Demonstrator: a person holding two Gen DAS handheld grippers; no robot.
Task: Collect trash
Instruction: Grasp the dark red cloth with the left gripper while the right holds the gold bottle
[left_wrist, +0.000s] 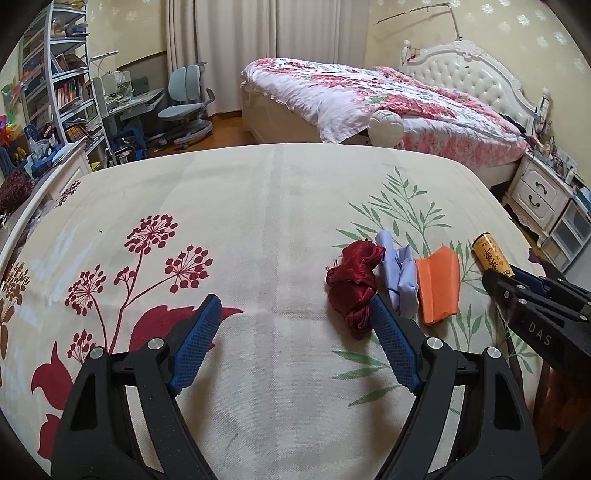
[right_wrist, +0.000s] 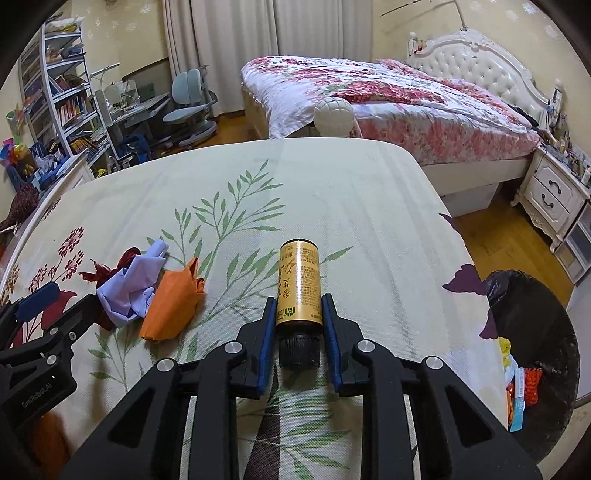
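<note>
Right of the orange scrap (right_wrist: 171, 308), the right tool (right_wrist: 298, 325) clenches the bottle (right_wrist: 299, 286) — next, lift it into the bin (right_wrist: 532, 332) (black-lined); left tool (left_wrist: 291, 339) gapes, empty.

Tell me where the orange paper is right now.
The orange paper lies on the tablecloth, left of the gold bottle in the right wrist view, touching the lilac cloth on its other side.

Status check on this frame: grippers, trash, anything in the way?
Right gripper shut on gold bottle. Left gripper open, empty, beside red cloth. Purple and orange scraps still on table. Bin bag at right, path clear.
</note>
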